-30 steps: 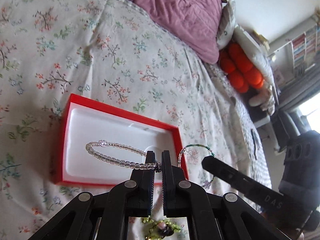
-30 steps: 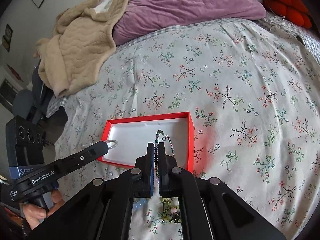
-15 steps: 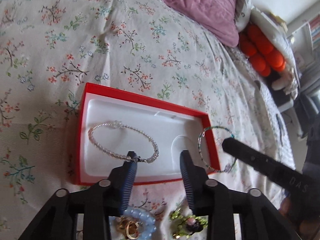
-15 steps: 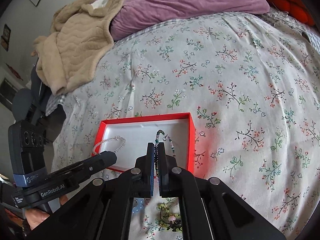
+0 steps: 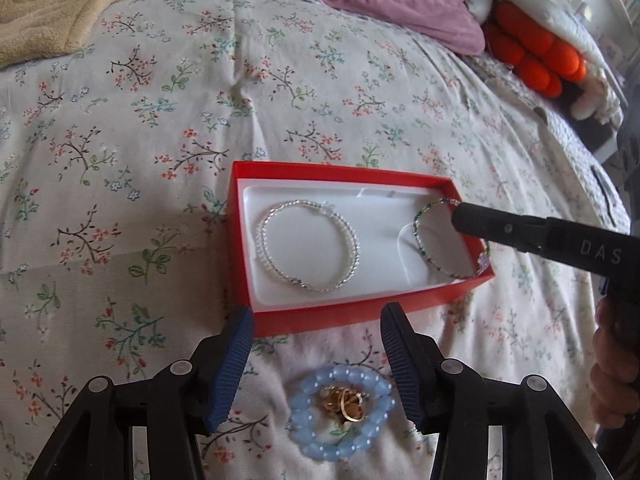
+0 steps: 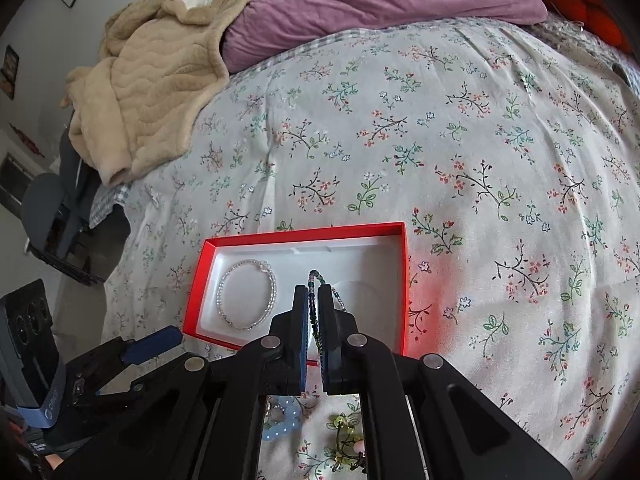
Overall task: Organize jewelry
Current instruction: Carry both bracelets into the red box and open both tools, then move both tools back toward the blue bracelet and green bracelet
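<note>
Left jaws [image 5: 316, 322]: spread, just opened, empty; clear bracelet [image 5: 308, 245] in red box [image 5: 360, 308]. Right jaws [image 6: 313, 306]: pinching green bracelet [image 5: 444, 240], which we may snag on the box wall.

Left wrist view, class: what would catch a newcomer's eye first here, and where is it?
The red box on the floral bedspread stands out, with a clear bead bracelet lying in its left half. At its right end the right gripper holds a green bracelet. In front of the box, a pale blue bracelet lies between the open left gripper's fingers.
</note>
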`<state>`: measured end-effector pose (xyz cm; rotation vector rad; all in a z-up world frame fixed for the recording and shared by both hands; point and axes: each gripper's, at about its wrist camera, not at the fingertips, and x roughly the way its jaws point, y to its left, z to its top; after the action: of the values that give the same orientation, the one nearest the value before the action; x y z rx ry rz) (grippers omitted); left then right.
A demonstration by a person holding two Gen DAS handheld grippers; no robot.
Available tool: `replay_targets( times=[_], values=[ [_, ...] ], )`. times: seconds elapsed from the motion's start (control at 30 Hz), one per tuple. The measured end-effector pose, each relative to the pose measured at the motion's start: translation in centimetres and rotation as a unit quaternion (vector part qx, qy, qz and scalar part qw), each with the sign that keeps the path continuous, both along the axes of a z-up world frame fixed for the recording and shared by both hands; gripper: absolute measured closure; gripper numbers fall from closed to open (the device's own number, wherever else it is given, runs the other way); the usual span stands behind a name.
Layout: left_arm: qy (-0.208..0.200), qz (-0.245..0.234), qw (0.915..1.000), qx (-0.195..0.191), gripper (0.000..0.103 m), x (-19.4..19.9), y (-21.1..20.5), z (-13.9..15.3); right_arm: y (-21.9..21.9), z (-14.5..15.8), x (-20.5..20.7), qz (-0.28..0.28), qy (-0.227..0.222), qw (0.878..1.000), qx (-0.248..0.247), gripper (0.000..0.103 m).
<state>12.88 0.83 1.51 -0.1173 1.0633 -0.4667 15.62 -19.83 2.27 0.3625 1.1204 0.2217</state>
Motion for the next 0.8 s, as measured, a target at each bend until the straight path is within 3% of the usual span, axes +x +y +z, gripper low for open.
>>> replay_targets(
  times=[0.03,0.1,0.17,0.43,0.57,0.8],
  values=[
    [-0.001,0.0,1.0,0.003,0.044,-0.1,0.1,0.0,0.0,0.0,0.0,0.001,0.003,1.0,0.002,0.092],
    [-0.002,-0.002,1.0,0.008,0.042,-0.3,0.2,0.0,-0.2,0.0,-0.2,0.001,0.007,1.0,0.001,0.073],
    [-0.004,-0.002,0.9999,0.012,0.038,-0.4,0.0,0.0,-0.4,0.3,-0.5,0.002,0.004,1.0,0.001,0.066],
    [-0.01,-0.004,0.9987,0.05,0.028,-1.7,-0.2,0.0,-1.3,1.9,-2.2,0.003,-0.007,1.0,-0.008,0.062],
    [-0.009,-0.002,0.9979,0.064,0.023,-2.5,-0.1,0.1,-1.7,2.3,-3.3,0.001,-0.007,1.0,-0.021,0.046],
    [-0.009,0.004,0.9954,0.095,0.017,-3.9,-0.2,-0.1,-2.8,2.5,-5.4,-0.014,0.002,0.998,-0.054,0.037]
  ],
)
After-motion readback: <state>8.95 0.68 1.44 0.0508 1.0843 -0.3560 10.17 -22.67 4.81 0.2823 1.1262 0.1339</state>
